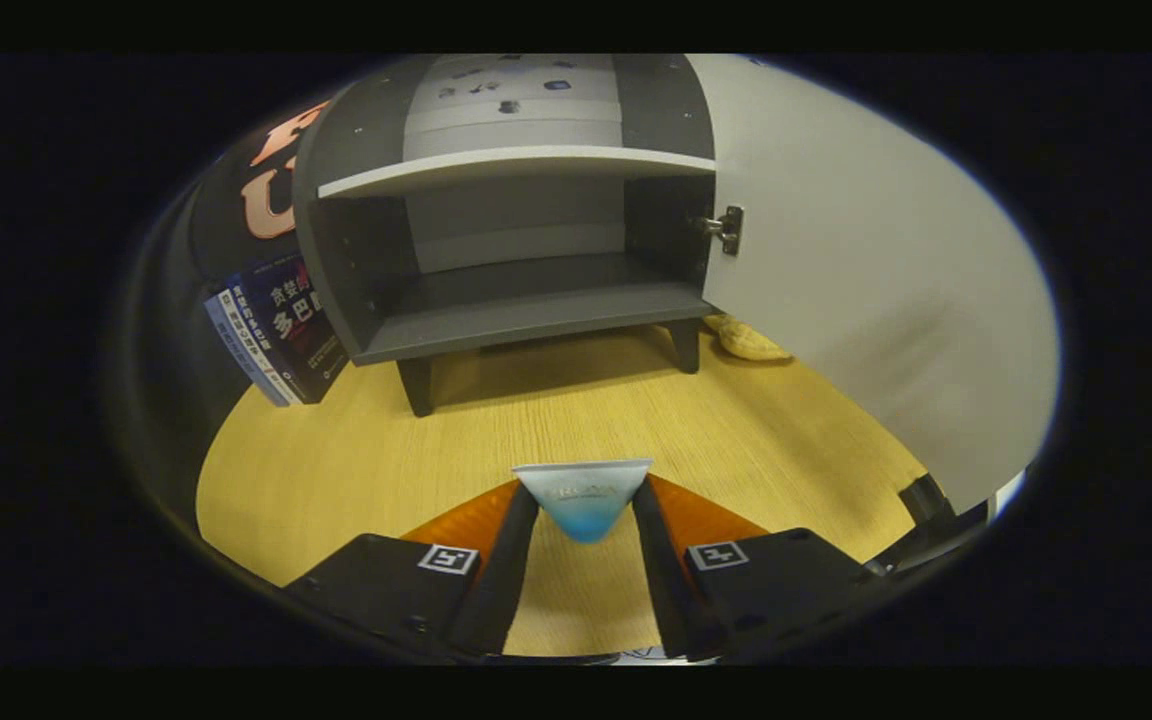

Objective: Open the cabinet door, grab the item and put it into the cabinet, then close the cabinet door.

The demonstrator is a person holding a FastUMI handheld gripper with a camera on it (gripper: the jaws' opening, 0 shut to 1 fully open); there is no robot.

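Item: small translucent pouch, pale grey top edge with blue lower part (584,500), sits pinched between the two fingertips of the hand-held gripper (585,505). Both fingers press its sides; jaws narrow, closed on it. It hangs above the light wood-grain desk (356,470), not touching the surface as far as I can tell.

Dark grey cabinet on short legs (496,250) stands at 12 o'clock from the fingers, well beyond them on the desk. Its pale grey door (866,280) is swung open to the 2 o'clock side, held by a metal hinge (726,230) at the cabinet's right edge. A light shelf board (516,168) splits the inside into upper and lower compartments. Lower compartment floor is bare as visible; upper part shows small dark marks on the back panel, too small to tell what they are.

Stack of dark blue books (281,335) leans against the cabinet's left side, at 10 o'clock from the fingers, standing tilted on the desk.

Yellow lumpy object (751,342) lies on the desk at 1 o'clock, just behind the cabinet's right leg and partly hidden by the door's lower edge; can't tell what it is.

Square black-and-white marker tags (448,558) sit on each gripper body, one per side.
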